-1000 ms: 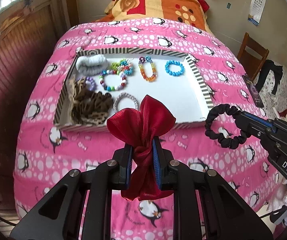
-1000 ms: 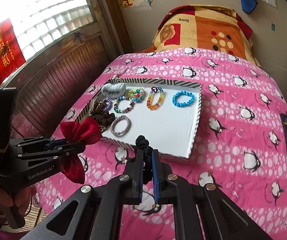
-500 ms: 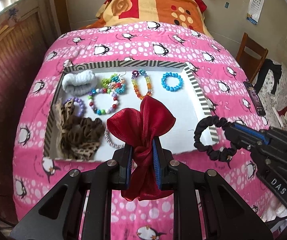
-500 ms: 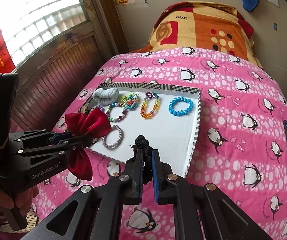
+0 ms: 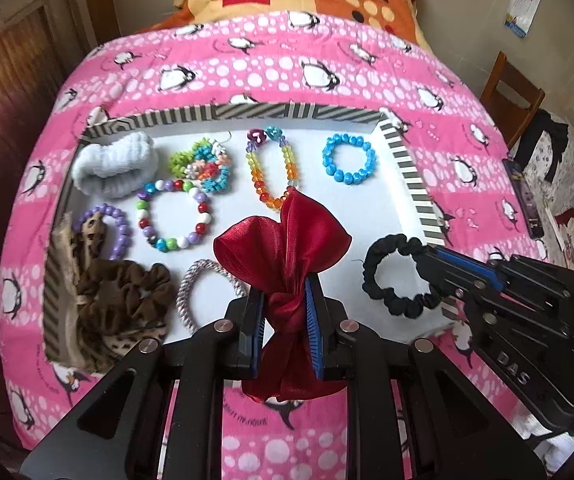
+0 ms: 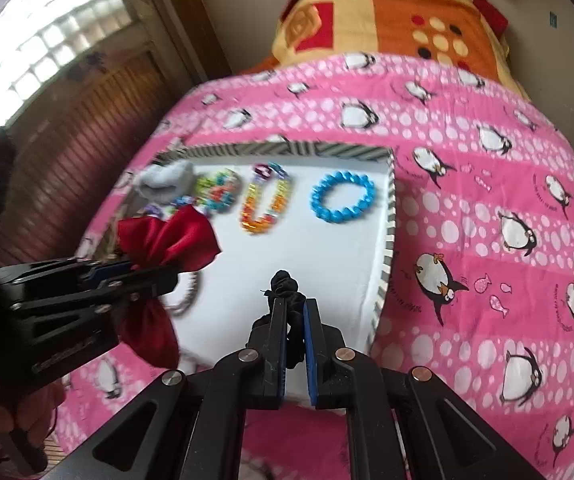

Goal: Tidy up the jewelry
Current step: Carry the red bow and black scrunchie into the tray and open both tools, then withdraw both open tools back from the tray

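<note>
The left gripper (image 5: 285,312) has its jaws clamped on a red bow (image 5: 283,248), and the right gripper (image 6: 295,340) pinches a black scrunchie (image 5: 397,276); both hang above the tray (image 5: 407,164) just ahead.

Glossy satin red bow (image 5: 287,240), matt black cloth scrunchie (image 5: 397,276), shiny plastic blue bead bracelet (image 5: 349,159), fleecy pink blanket (image 5: 447,92).

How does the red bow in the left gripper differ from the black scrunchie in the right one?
The red satin ribbon bow is glossy with broad loops and a knot; the black fabric scrunchie is a matte, thin ruched ring. The left gripper pinches the bow at its knot; the right gripper clamps the scrunchie's edge. Both hang above the striped-rim white tray.
</note>
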`<state>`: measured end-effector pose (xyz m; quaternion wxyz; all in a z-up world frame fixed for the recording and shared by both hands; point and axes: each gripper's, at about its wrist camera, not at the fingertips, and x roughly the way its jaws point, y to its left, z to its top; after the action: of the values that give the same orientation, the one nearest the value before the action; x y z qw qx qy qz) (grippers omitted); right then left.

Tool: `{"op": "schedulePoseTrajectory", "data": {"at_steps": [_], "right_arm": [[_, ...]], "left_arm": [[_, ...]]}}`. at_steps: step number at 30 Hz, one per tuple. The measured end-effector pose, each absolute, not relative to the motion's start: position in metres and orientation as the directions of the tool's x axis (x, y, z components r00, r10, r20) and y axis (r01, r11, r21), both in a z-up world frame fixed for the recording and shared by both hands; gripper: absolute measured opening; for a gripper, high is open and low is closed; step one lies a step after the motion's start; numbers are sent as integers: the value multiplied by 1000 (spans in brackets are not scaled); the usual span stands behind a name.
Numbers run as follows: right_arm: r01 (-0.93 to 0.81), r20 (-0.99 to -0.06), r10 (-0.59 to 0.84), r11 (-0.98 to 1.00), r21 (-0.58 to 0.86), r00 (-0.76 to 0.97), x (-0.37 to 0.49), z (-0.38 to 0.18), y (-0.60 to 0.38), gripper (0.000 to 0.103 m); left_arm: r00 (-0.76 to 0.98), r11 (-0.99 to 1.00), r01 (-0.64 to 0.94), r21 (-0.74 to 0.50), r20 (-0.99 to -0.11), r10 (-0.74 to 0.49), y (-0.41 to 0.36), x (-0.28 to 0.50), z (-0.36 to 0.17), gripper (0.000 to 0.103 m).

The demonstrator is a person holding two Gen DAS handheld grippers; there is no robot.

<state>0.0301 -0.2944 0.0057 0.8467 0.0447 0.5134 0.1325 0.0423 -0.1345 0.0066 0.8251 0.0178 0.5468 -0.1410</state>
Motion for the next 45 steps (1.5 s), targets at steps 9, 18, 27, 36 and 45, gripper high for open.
{"op": "schedulePoseTrajectory", "data": {"at_steps": [9, 18, 27, 36, 45], "right_arm": [[-130, -897, 197, 979, 157, 397, 63, -24, -303, 7], [-135, -895, 206, 977, 165, 396, 72, -30, -303, 7], [-116, -865, 261, 965, 233, 429, 63, -14, -313, 36], [-96, -807, 266, 962, 255, 527, 33, 22, -316, 37], [-92, -786, 231, 971, 218, 573, -1, 37, -297, 40]], "left_arm": [[310, 963, 245, -110, -932, -186, -149, 68, -24, 17], [283, 973, 205, -105, -945, -162, -142, 80, -40, 17], [289, 976, 176, -132, -940, -179, -130, 75, -34, 43], [369, 983, 155, -95, -918, -147, -117, 45, -4, 43], [441, 989, 130, -69, -889, -120, -96, 12, 24, 43]]}}
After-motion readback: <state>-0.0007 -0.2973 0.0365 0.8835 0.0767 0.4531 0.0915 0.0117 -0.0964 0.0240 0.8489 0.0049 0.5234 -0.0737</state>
